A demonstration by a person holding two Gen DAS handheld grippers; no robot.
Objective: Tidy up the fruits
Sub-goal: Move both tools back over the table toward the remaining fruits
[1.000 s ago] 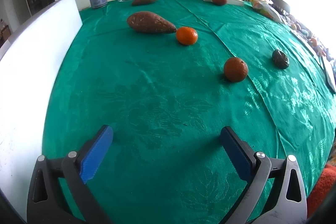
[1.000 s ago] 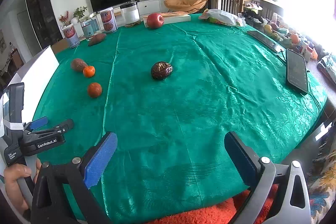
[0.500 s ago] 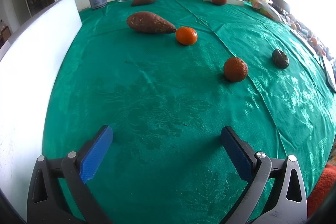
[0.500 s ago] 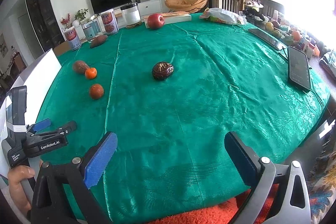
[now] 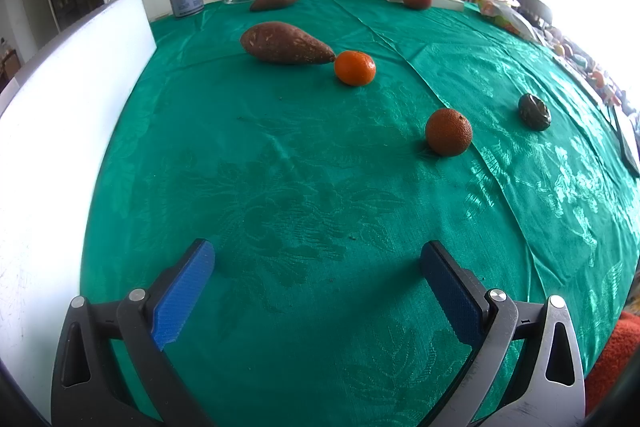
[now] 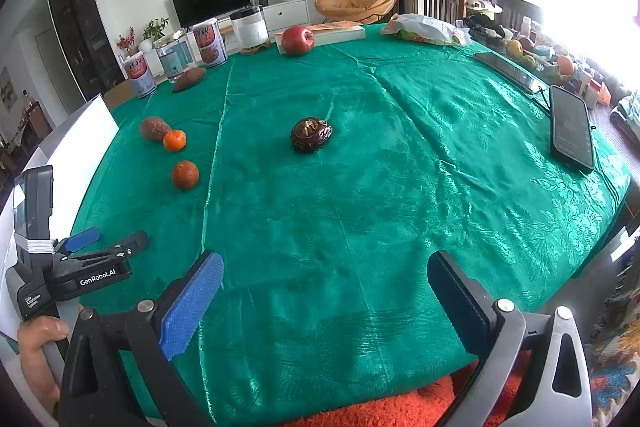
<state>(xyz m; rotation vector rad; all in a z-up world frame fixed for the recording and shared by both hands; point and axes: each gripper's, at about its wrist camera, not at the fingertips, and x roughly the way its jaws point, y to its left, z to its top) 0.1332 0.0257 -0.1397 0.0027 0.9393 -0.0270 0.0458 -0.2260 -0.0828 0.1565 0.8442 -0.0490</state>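
Green-clothed bench [image 5: 280, 187] — fruits scattered, none gathered: 2 oranges [image 5: 448, 131], apple [image 6: 297, 40]; left tongs [image 5: 316, 291] and right tongs [image 6: 325, 297] wide, empty.

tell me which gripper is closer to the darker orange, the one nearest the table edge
Left. The left gripper sits open just short of the darker orange, which lies ahead and to its right. The right gripper is open too, farther off, with the orange well ahead to its left.

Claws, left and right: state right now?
Left claw: open, empty, over the green tablecloth.
Right claw: open, empty, near the table's front edge.
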